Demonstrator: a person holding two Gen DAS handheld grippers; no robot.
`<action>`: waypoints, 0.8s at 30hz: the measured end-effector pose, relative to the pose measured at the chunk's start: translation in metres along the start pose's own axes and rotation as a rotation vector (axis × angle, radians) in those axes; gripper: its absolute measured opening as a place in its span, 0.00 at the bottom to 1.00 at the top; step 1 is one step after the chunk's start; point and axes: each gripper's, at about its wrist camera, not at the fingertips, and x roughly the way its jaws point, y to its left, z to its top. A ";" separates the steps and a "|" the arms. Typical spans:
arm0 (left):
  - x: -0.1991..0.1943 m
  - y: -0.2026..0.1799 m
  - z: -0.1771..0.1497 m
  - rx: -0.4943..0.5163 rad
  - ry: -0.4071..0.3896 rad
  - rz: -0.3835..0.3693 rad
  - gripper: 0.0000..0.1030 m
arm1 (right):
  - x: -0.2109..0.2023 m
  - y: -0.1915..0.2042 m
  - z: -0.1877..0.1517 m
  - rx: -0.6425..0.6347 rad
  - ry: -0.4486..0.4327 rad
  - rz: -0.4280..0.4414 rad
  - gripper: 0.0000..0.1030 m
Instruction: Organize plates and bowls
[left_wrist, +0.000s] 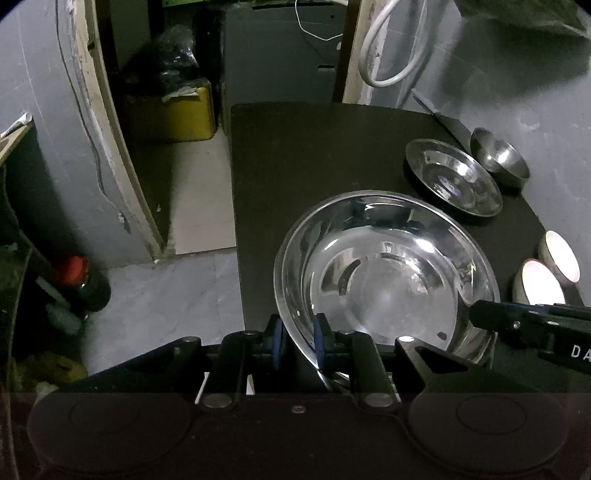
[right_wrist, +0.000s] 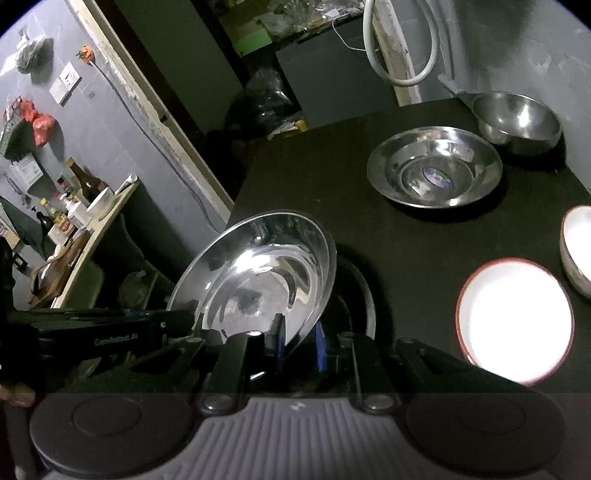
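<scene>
1. My left gripper has its blue pads either side of the near rim of the large steel plate; the rim lies against one pad, but I cannot tell whether both press.
2. That plate hangs tilted over the black table, near its left edge.
3. My right gripper is clamped on the plate's opposite rim.
4. Behind sits a smaller steel plate, with a steel bowl just beyond it.
5. Rightmost stand two white bowls, side by side, near the table's right edge.
</scene>
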 end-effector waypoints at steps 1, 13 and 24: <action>0.000 -0.002 0.000 0.001 0.003 0.001 0.18 | -0.002 0.000 -0.001 0.003 0.001 -0.001 0.19; 0.000 -0.020 -0.008 0.030 0.025 0.011 0.20 | -0.011 -0.012 -0.006 0.027 0.007 -0.005 0.19; 0.011 -0.025 -0.006 0.041 0.044 0.029 0.20 | -0.005 -0.017 -0.012 0.049 0.035 -0.015 0.19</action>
